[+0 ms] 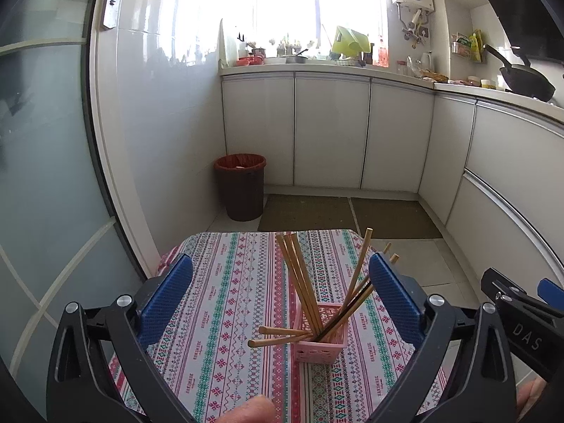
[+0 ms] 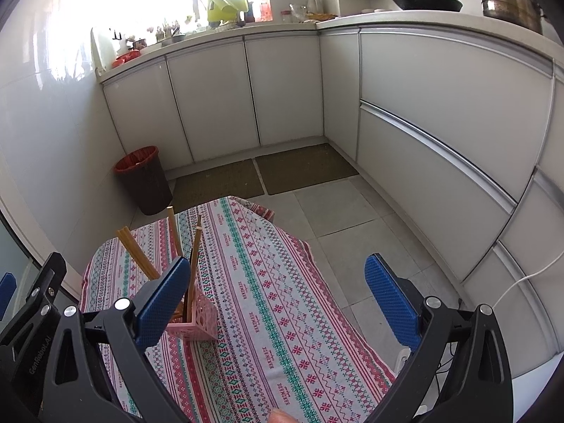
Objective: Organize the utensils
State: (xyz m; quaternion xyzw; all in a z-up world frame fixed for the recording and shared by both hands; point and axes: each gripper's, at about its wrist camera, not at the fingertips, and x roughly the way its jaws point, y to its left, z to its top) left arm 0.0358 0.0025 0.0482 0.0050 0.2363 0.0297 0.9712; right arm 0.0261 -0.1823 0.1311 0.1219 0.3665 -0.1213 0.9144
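A pink lattice holder (image 1: 322, 342) stands on the patterned tablecloth (image 1: 225, 299) and holds several wooden chopsticks (image 1: 299, 278) leaning in different directions; two stick out low to the left. My left gripper (image 1: 282, 303) is open and empty, its blue pads either side of the holder, above it. My right gripper (image 2: 278, 303) is open and empty above the table's right part. The holder (image 2: 195, 324) and chopsticks (image 2: 137, 257) show partly behind its left pad (image 2: 162, 306). The right gripper's body also shows in the left wrist view (image 1: 521, 313).
A dark bin with a red liner (image 1: 241, 187) stands on the floor beyond the table. White cabinets (image 1: 328, 134) line the back and right. Two brown mats (image 1: 352, 215) lie on the floor. The table's right edge (image 2: 317, 257) drops to grey tiles.
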